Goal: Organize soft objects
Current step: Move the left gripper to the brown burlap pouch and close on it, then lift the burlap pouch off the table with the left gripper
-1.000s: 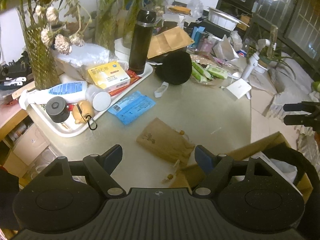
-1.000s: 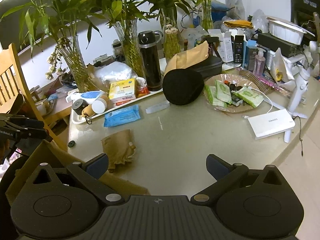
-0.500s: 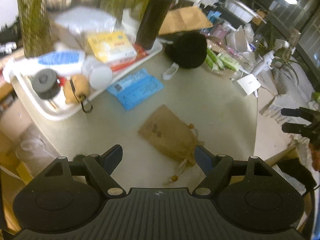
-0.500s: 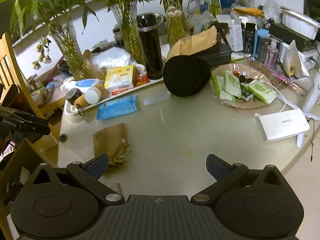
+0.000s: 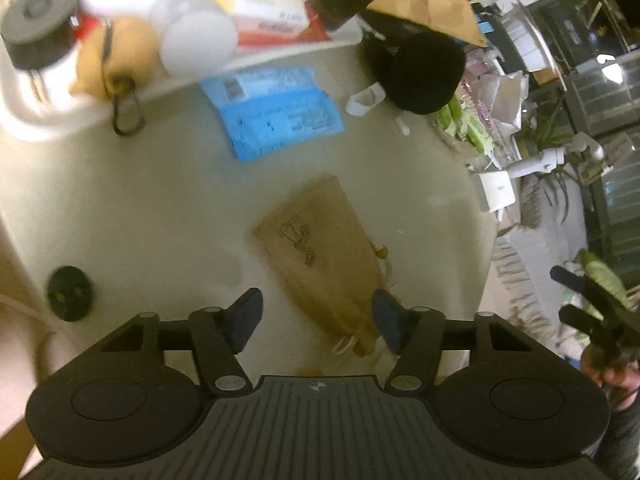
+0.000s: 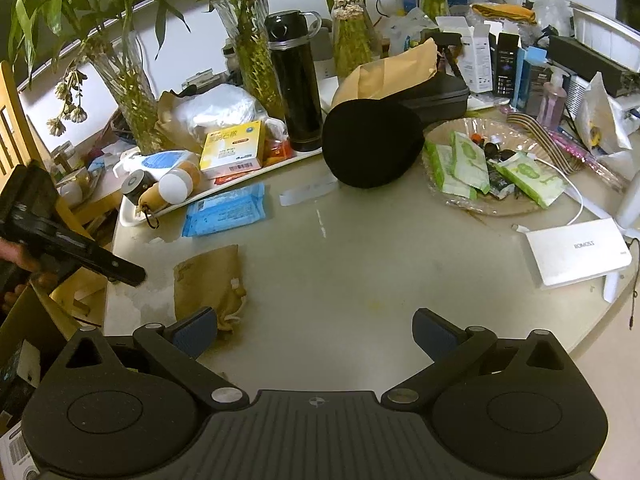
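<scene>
Both grippers: black plastic, ribbed centre plate w/ small crosshair mark, round discs each side, silver pivot screws. Left gripper [image 5: 316,314] & right gripper [image 6: 314,332] have blue finger pads [image 5: 246,312].

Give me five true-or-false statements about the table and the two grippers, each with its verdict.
1. The brown drawstring pouch lies flat on the table. True.
2. The left gripper has lifted the pouch. False: its jaws are closing with the pouch's tied end between them, not yet pinched.
3. The right gripper is empty. True.
4. The blue wipes pack sits on the white tray. False: it lies on the table beside it.
5. The black flask lies on its side. False: it stands upright.
</scene>
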